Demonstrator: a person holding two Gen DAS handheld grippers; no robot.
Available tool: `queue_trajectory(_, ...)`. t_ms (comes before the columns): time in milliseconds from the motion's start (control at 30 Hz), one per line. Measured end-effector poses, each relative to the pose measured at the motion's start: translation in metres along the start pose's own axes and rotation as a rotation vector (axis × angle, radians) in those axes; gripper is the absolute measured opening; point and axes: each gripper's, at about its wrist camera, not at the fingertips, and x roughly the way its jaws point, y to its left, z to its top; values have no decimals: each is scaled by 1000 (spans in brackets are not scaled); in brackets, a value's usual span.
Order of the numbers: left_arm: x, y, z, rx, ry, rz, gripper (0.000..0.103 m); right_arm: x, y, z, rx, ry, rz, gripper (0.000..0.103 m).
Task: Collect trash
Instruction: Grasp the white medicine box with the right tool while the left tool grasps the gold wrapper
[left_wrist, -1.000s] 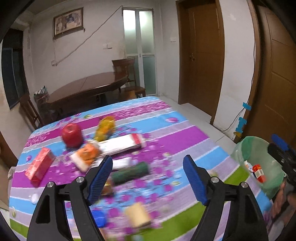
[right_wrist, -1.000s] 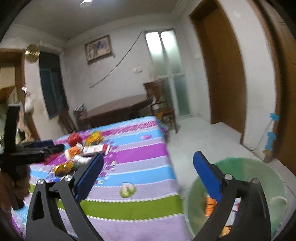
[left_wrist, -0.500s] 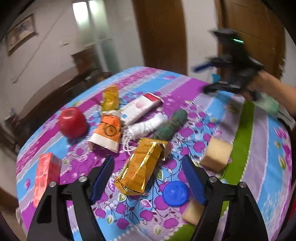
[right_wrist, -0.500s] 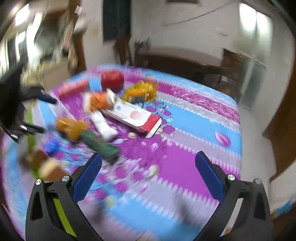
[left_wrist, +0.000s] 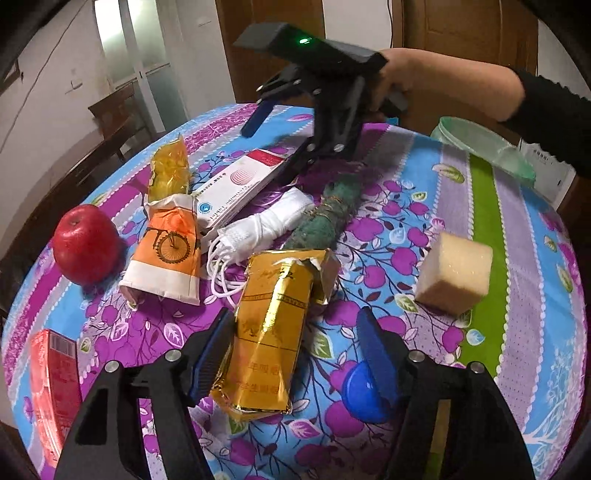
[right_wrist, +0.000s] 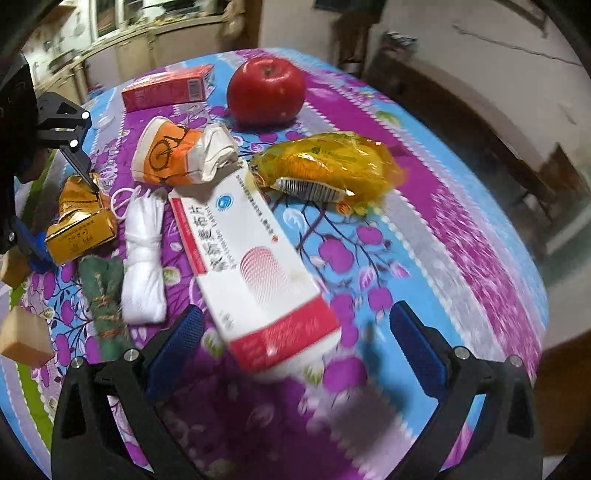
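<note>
Two grippers over cluttered table

Left gripper (left_wrist: 295, 354) jaws closing around the gold packet (left_wrist: 269, 332), pads not yet pressing. Right gripper (right_wrist: 295, 347) jaws wide apart over the white-and-red box (right_wrist: 255, 273). Beyond the table's (left_wrist: 524, 295) far edge, green bin (left_wrist: 480, 144); contents not visible. Bare cloth lies along the right side.

red apple (right_wrist: 265, 91), sponge block (left_wrist: 454, 273) (tan), floral tablecloth (left_wrist: 517, 258)
</note>
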Motion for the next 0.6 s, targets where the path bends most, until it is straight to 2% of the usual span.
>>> queue_trajectory(67,0,3,0,-6,-5,-12,67,7,-4,6,-15,3,27,97)
queue_trajectory(133,0,6,0,-20,-10,-20,66,16,-6,10,-23,12,84,91)
queue_trajectory(167,0,7,0,-28,-11,-22,61,17,-6,11,-15,2,113,85)
queue_trajectory(200,-1,9,-1,-44,-18,-26,49,17,-6,11,1,-8,143,72)
queue_trajectory(233,-1,13,0,-69,-23,-31,41,13,-3,11,7,-31,144,63)
queue_trajectory(333,-7,15,-3,-123,-39,-77,33,4,16,4,10,-38,132,54)
queue_trajectory(500,-31,-24,-19,-93,-73,-86,28,-39,75,-25,-67,-72,144,52)
queue_trajectory(600,-57,-42,-28,-100,-123,-63,28,-76,98,-43,-43,-126,90,52)
